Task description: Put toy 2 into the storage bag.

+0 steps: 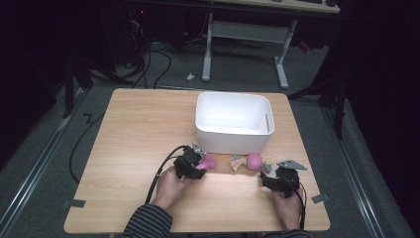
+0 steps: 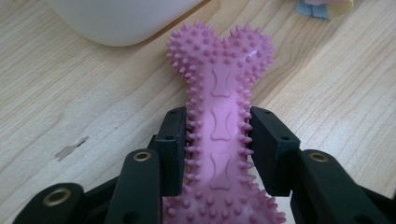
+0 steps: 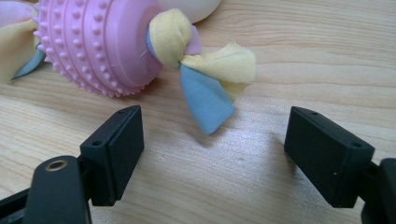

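While its two black jaws pressed in from either side on the narrow waist of the pink spiked bone, the left gripper held that toy lengthwise along its own line, a sensible grip, I judged, because the shaft was the slimmest part and the flared knobbed ends would stop it sliding out. That bone looked like soft rubber, covered with short nubs along its edges and stamped with small bone outlines down the flat middle. In the high view it lay low over the wooden table, just in front of the white bin, whose smooth plastic wall with rounded corners stood open at the top, a likely place to drop toys. Farther right, the right gripper had its jaws wide apart and resting near the tabletop, with nothing between them; they faced the trailing cloth tail of the pink ball toy, probably lined up to pinch it. That ball was ribbed and studded, with knotted strips of yellow and blue fabric pulled through it, limp and frayed on the pale grained wood.
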Action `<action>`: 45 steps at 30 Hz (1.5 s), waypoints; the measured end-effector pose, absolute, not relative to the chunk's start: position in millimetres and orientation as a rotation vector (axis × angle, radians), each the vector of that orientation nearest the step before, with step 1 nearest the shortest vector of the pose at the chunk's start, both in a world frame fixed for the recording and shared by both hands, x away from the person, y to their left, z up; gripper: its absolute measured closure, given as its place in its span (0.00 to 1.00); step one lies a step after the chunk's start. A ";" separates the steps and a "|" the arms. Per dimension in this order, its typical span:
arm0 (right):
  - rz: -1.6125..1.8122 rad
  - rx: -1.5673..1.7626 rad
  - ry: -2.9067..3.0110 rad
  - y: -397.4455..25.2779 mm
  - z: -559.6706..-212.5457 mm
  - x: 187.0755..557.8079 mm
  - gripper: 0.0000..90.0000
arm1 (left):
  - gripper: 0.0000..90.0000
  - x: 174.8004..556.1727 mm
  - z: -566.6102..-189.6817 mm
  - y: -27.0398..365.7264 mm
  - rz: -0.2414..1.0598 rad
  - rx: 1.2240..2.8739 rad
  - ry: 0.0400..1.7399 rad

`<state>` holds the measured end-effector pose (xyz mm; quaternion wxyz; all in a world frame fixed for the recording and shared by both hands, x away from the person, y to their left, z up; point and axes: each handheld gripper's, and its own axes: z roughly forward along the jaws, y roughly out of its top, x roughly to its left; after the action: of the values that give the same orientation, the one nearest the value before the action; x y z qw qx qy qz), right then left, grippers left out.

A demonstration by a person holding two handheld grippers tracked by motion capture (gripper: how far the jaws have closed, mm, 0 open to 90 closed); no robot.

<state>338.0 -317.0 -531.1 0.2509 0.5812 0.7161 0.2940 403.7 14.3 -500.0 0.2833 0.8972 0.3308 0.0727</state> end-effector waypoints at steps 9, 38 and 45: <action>0.805 1.578 1.954 -316.1 -531.1 338.9 0.22 | 0.65 401.0 -490.0 22.7 0.141 2.375 0.894; 0.810 1.558 1.973 -315.2 -531.1 338.3 0.22 | 0.65 387.2 -444.6 51.5 0.089 2.285 0.872; 0.810 1.557 1.974 -315.1 -531.2 338.0 0.22 | 0.65 391.3 -434.4 52.0 0.107 2.312 0.868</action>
<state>338.0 -315.1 -531.2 0.2474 0.5711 0.7242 0.2970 391.3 52.0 -434.4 0.3286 0.8834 0.3316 0.0410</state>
